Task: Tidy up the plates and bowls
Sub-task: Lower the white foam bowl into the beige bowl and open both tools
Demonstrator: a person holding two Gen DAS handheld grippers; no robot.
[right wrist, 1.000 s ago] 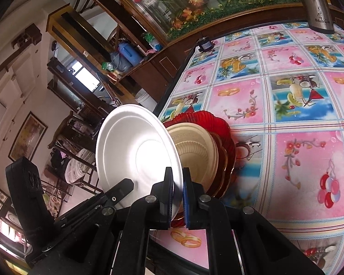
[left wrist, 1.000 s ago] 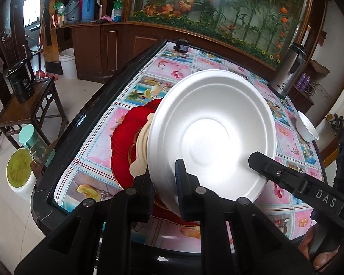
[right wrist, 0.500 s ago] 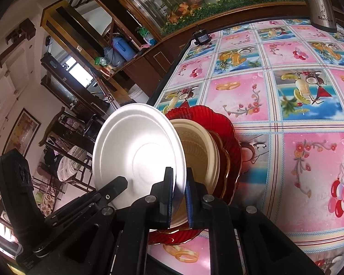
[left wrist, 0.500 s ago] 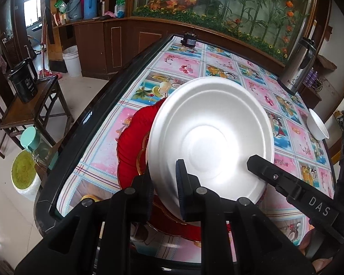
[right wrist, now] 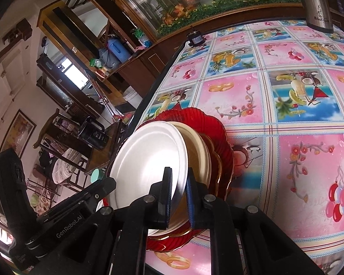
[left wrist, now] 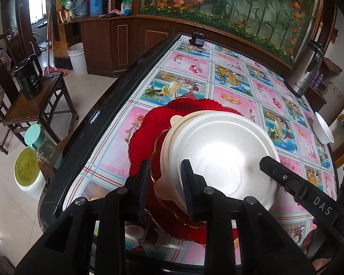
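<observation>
"DAS" on right claw (left wrist: 321, 208)

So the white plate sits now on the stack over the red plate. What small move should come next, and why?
Probably open both tongs a little more, then draw them back. The white plate already lies on the cream plate and red plate, with its rim between the jaws of the left tongs and right tongs. Both have just been opening, with gaps at the rim, so pulling back now might drag it.
</observation>
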